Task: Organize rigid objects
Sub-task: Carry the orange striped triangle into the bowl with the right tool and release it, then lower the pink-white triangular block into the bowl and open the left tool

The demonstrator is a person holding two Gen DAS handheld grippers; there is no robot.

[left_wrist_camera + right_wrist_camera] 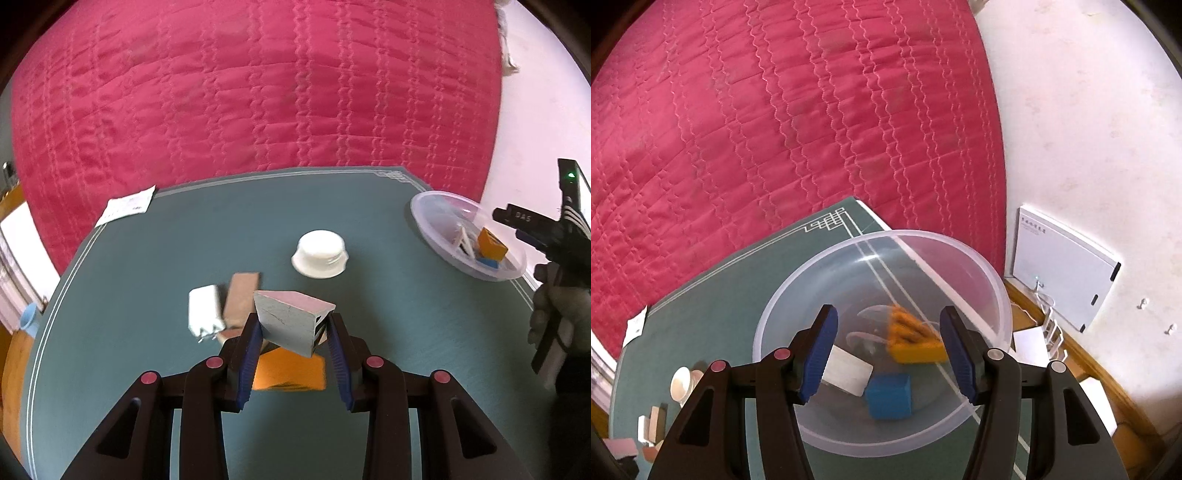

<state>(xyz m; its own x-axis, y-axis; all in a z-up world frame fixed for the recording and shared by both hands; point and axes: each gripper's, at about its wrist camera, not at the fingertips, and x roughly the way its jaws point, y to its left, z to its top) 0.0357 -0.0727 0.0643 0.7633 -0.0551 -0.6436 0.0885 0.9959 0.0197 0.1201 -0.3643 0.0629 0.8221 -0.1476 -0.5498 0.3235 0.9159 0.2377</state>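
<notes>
Here, your left gripper (pixel 293 332) clamps a grey wedge-shaped block (pixel 288 319), lifted above the green mat (pixel 147 277). On the mat lie a white cap (pixel 320 253) at twelve o'clock from the block, and a white charger (pixel 205 312) and brown block (pixel 240 295) at nine o'clock. Your right gripper (pixel 888 354) hangs with jaws apart and empty over the clear bowl (pixel 960 258), which holds orange (pixel 912 339), blue (pixel 889 396) and white (pixel 847 373) pieces.

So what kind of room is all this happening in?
Probably a bedroom at home: a quilted pink bedspread fills the background, with a small green table set against it and a plain white wall beside.
</notes>
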